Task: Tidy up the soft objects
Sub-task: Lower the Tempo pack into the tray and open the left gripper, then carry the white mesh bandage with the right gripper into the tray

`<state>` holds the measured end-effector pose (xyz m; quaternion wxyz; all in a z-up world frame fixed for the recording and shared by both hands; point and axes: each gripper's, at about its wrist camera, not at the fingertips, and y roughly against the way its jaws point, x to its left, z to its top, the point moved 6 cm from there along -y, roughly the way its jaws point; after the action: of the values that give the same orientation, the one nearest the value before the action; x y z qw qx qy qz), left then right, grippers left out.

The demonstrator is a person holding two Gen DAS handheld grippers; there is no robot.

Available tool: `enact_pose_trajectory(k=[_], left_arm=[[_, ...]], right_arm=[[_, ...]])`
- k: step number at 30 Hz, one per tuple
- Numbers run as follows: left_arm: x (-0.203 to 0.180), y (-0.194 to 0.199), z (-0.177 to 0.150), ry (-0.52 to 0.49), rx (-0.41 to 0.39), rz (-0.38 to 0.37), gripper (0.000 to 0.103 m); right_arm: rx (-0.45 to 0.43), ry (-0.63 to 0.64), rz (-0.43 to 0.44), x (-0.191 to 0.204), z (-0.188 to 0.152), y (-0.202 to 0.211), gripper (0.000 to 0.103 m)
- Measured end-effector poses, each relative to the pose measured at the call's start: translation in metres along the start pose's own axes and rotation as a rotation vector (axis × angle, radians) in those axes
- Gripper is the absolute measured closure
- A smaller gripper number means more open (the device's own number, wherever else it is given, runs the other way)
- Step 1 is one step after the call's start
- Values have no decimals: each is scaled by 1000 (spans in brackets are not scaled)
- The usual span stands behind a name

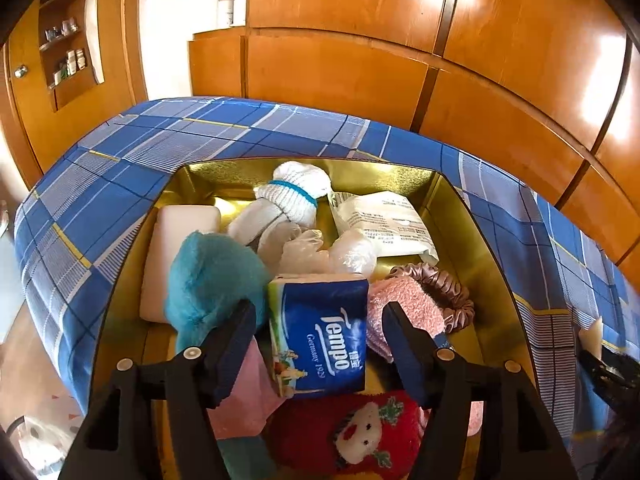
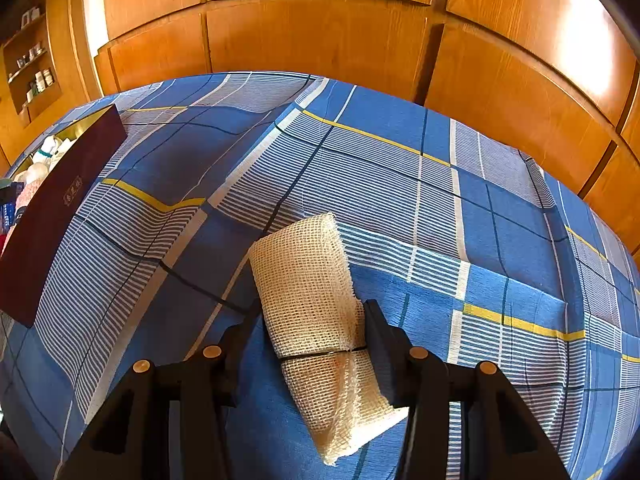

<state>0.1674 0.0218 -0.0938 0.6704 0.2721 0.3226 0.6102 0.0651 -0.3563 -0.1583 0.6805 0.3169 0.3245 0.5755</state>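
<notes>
A blue Tempo tissue pack point(image 1: 320, 340) stands among soft things in the gold-lined box point(image 1: 476, 240). My left gripper point(image 1: 316, 314) is open around the pack, with a gap on each side of it. Around it lie a teal plush point(image 1: 208, 280), a pink fuzzy sock point(image 1: 404, 308), a red Christmas sock point(image 1: 352, 432) and a white rolled sock point(image 1: 288, 196). In the right wrist view a cream mesh cloth roll point(image 2: 308, 280) lies on the blue plaid bedcover point(image 2: 400, 184). My right gripper point(image 2: 310, 310) is shut on the roll, with its pads against both sides.
The box also holds a pale pink block point(image 1: 172, 248), crumpled clear plastic point(image 1: 316, 248), a white printed packet point(image 1: 388, 220) and a pink scrunchie point(image 1: 444, 284). The box's maroon outer wall point(image 2: 52, 216) shows at the left of the right wrist view. Wooden wardrobe doors point(image 2: 320, 32) stand behind the bed.
</notes>
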Motion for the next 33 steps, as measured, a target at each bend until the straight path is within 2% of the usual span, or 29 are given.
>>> enact_pose_trajectory(k=[19, 29, 33], left_arm=[[16, 103, 5, 29, -203, 56, 27], [32, 123, -5, 58, -225, 76, 27], [39, 124, -7, 72, -226, 83, 27]], right_arm=[[-1, 4, -38, 2, 0, 1, 56], [41, -27, -107, 8, 5, 2, 59], [28, -74, -66, 19, 11, 11, 59]])
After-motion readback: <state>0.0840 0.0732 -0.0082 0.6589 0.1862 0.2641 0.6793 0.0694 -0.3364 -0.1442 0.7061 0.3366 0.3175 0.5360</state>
